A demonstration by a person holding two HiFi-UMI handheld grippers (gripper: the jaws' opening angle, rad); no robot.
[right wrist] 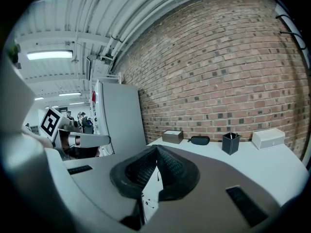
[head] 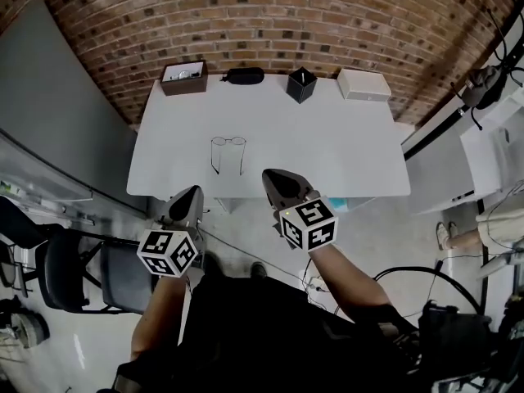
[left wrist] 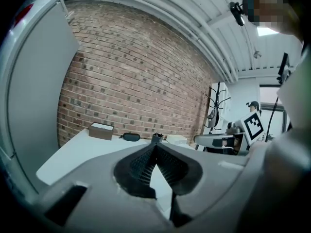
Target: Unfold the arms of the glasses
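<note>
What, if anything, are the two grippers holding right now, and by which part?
Nothing: the left gripper and right gripper are both shut and empty; the glasses sit free on the table.

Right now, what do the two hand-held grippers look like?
The left hand-held gripper and the right hand-held gripper are both grey, pointed shells with dark ribbed pads. Each carries a white cube with black square markers.

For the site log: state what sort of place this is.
Probably a lab or workshop in an industrial building: a bare brick wall, exposed pipes under a ribbed ceiling with a strip light, and a white table set out with glasses.
</note>
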